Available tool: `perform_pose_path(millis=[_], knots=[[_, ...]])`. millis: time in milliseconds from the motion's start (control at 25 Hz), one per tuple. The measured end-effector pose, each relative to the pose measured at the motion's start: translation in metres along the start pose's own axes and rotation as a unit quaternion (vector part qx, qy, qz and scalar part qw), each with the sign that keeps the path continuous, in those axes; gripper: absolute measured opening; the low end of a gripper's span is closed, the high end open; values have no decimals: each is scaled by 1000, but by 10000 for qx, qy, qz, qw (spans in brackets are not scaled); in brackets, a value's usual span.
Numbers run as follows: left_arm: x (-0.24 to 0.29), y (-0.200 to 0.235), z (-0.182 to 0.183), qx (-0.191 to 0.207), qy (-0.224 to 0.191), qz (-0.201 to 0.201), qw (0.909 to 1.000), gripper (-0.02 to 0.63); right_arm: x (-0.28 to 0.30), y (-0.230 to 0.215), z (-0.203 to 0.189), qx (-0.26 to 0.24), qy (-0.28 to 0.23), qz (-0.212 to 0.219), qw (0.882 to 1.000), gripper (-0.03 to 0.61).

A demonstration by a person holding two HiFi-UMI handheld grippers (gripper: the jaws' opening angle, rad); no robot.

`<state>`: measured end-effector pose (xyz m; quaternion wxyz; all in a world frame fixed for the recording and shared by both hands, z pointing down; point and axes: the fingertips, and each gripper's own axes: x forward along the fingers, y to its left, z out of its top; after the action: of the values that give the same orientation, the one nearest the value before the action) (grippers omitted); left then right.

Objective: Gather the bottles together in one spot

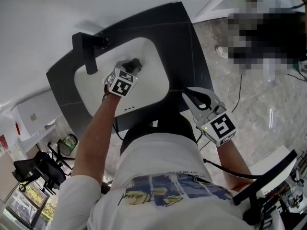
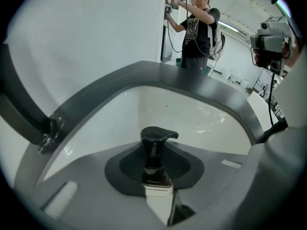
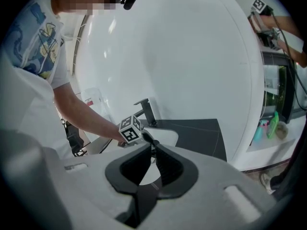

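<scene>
Picking up one pump bottle over the sink basin, as far as I can judge.
Matte dark grey counter [image 1: 192, 56] is framing a glossy, rounded white basin [image 1: 151, 78] with an angular black faucet [image 1: 88, 51] at its far left. The left gripper [image 1: 128, 70] is clamping the white-bodied, black-headed pump bottle [image 2: 154, 174] above the basin. The right gripper [image 3: 154, 145] is waiting near right, jaws together, empty. The next move is probably calling for an upright carry to one gathering spot.

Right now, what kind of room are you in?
Probably a washroom-style sink corner, though it may be only a practice setup. A white basin sits in a dark counter, a black faucet stands at its edge, and there is a pump bottle for soap.
</scene>
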<state>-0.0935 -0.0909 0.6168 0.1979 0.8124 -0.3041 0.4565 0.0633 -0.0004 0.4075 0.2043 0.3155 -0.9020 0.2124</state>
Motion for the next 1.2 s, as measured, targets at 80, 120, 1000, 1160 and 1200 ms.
perform_pose_path(millis=[80, 120, 1000, 1160, 1200], knots=[[-2, 2, 3, -100, -156, 57, 9998, 84, 1, 0, 2, -49, 3, 27, 10000, 34], [-3, 3, 5, -157, -237, 95, 9996, 84, 2, 0, 2, -67, 7, 34, 10000, 34], [-110, 52, 111, -1922, -2211, 1170, 9489, 84, 7, -2, 18, -310, -112, 204, 9992, 34], [-120, 71, 127, -2178, -2420, 1470, 9340, 84, 9, -9, 18, -320, -111, 277, 9990, 34], [-121, 75, 130, -2243, -2458, 1547, 9302, 84, 10, -10, 18, -317, -111, 291, 9990, 34]])
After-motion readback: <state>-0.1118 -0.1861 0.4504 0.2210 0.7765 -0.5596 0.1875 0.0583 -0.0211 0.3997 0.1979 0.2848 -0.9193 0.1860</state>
